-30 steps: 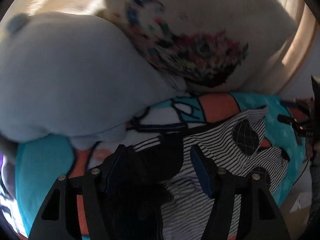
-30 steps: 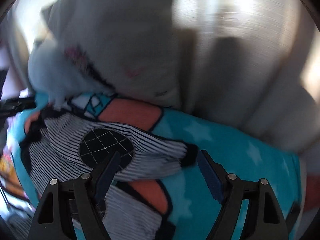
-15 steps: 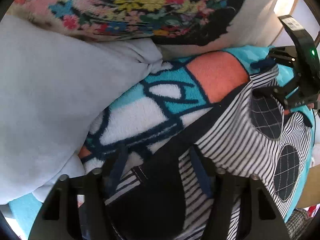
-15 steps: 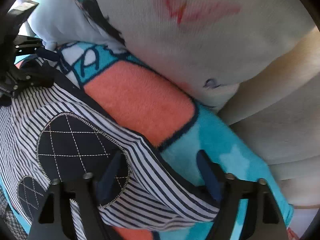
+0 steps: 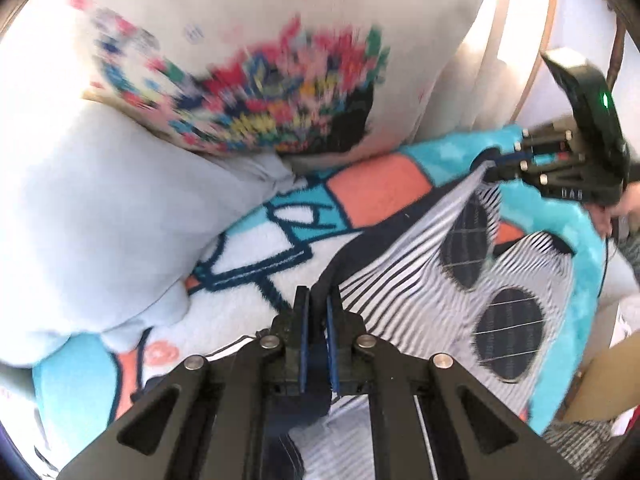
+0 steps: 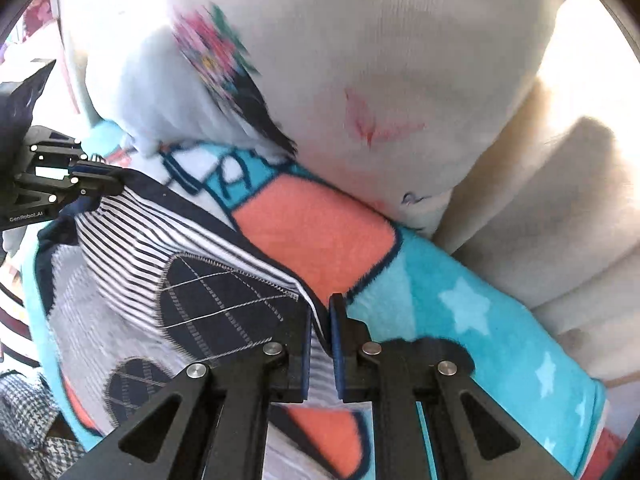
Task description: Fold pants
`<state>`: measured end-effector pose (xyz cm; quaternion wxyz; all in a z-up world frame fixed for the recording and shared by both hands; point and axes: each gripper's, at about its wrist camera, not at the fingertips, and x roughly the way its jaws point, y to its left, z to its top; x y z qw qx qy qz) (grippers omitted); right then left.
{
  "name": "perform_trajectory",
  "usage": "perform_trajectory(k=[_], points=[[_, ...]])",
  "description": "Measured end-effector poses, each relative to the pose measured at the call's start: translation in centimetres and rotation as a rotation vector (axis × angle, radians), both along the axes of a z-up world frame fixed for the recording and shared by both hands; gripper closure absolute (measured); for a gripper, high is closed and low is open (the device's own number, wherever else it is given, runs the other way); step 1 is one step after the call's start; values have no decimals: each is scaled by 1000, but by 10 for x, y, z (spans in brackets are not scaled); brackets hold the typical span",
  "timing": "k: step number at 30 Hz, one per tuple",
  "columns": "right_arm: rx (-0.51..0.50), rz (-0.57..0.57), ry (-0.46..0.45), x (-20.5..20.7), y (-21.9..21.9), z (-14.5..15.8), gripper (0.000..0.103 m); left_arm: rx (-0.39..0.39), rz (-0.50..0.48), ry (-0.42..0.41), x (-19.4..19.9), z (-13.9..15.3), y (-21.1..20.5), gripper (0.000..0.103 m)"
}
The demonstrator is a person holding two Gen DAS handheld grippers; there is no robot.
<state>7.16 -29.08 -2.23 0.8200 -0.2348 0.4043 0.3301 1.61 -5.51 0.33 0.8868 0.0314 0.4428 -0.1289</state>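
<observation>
Left wrist view: left claw (image 5: 318,312) is pinching the striped pants (image 5: 420,264) waistband, right claw (image 6: 320,316) clamps their other edge, both above the turquoise blanket (image 6: 472,320)

The floral pillow (image 5: 280,92) was smeared by motion blur, its pattern unreadable. The striped pants (image 5: 472,280) ran out of the left wrist view's lower edge, and their stripes blurred near the right gripper (image 5: 490,166). The pinched cloth lay hidden between the left gripper (image 5: 318,312) pads. The blanket (image 6: 480,320) was cut off below.
</observation>
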Motion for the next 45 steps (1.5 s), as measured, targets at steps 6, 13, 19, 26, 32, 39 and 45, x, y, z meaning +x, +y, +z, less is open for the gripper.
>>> perform_trajectory(k=[6, 13, 19, 26, 32, 39, 45], points=[[85, 5, -40, -62, -20, 12, 93, -54, 74, -94, -74, 11, -8, 95], [148, -38, 6, -129, -44, -29, 93, -80, 136, -41, -126, -35, -20, 94], [174, -120, 44, -151, -65, -62, 91, -77, 138, 7, -147, -61, -26, 84], [323, -267, 3, -167, -116, -41, 61, -146, 183, -36, -167, -35, 13, 58], [376, -381, -57, -130, -124, -18, 53, -271, 303, -94, -179, -13, 57, 55], [400, -418, 116, -67, -101, -55, 86, -420, 405, -119, -176, -5, 87, 51], [496, -447, 38, -109, -121, -21, 93, -456, 414, -126, -169, -4, 97, 51]])
